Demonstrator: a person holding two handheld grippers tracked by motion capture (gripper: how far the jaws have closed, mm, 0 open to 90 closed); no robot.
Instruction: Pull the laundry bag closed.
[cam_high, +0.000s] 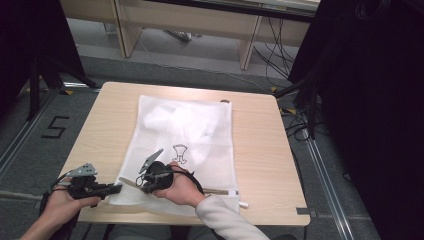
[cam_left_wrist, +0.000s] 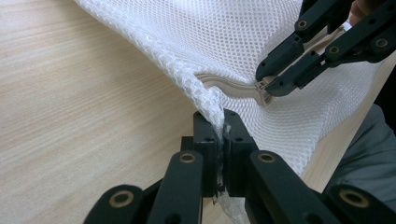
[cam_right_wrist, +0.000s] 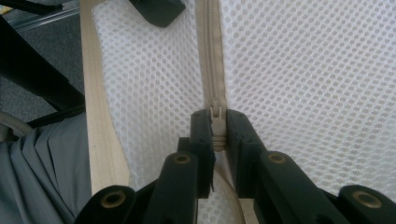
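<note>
While the near edge of the table carries the work, both tools are engaged on the white mesh laundry bag, which lies flat along the middle of the tabletop with its zipped edge towards the person. The left gripper is clamped on the bag's near-left corner, mesh pinched between its jaws and drawn up off the wood. Just beside it, the right gripper is closed on the zipper pull of the beige zipper, close to that same corner.

Judgement: the step in hand is running the slider along the zipper — whether to open or to close cannot be told. To do it well, the left grip should hold the corner taut and low, in line with the teeth, while the right draws the pull straight along the track — no twisting, or the mesh may snag.

Farther off, white contents sit bunched inside the bag's far half.
</note>
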